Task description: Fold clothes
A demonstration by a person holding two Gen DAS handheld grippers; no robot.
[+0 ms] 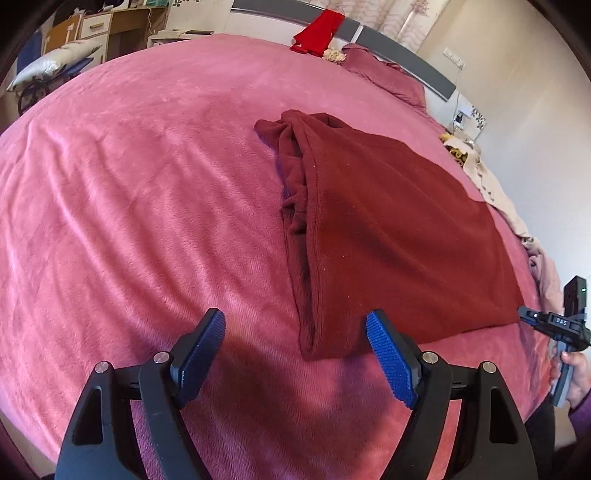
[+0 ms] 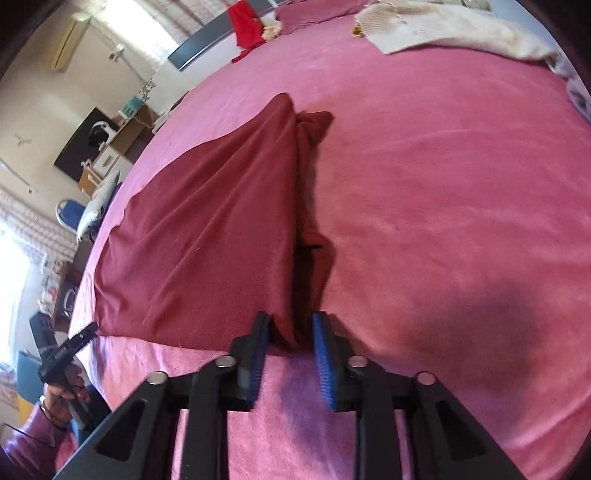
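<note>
A dark red garment (image 1: 388, 229) lies folded lengthwise on the pink bed (image 1: 147, 184), with bunched sleeves along its left edge. My left gripper (image 1: 295, 332) is open and empty, just short of the garment's near left corner. In the right wrist view the same garment (image 2: 207, 236) lifts slightly toward my right gripper (image 2: 291, 332), whose fingers sit on either side of its near right corner with a narrow gap. The right gripper also shows in the left wrist view (image 1: 554, 325), at the garment's near right corner.
A bright red cloth (image 1: 317, 33) and a pink pillow (image 1: 384, 74) lie by the headboard. Cream clothes (image 2: 443, 29) are piled at the bed's far right side. Drawers and a chair (image 1: 55, 66) stand beyond the left side.
</note>
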